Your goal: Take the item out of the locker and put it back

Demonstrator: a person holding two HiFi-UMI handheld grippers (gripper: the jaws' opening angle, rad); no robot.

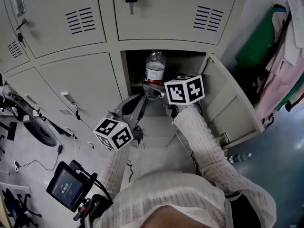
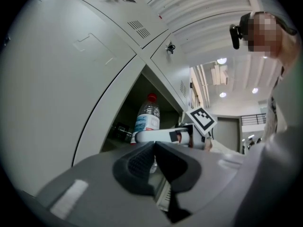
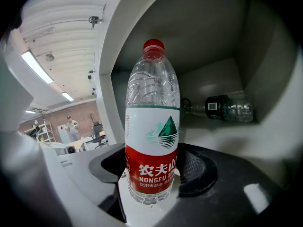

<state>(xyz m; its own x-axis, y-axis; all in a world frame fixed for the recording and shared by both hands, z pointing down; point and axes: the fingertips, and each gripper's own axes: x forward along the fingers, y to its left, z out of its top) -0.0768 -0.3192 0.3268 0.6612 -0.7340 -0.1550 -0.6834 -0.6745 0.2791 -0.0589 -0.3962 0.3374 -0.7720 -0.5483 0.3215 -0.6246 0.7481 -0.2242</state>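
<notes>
While the right gripper (image 3: 155, 170) clasps the upright water bottle (image 3: 151, 126) at the mouth of the open locker (image 3: 213, 41), a dark bottle (image 3: 229, 107) lies sideways deep inside; the left gripper (image 2: 154, 167) has its jaws pressed together, empty.

Inside the locker (image 3: 213, 141), a dark-labelled bottle (image 3: 230, 108) lies sideways on its grey surface.

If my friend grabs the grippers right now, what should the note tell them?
Right gripper: shut on the water bottle, held upright at the mouth of the open locker.
Left gripper: jaws together, empty, outside the locker.
Also inside: a second bottle lying on its side at the back.
Done: bottle gripped.
Left: unclear whether it is coming out or going back. It should end up inside the locker, then be released.
</notes>
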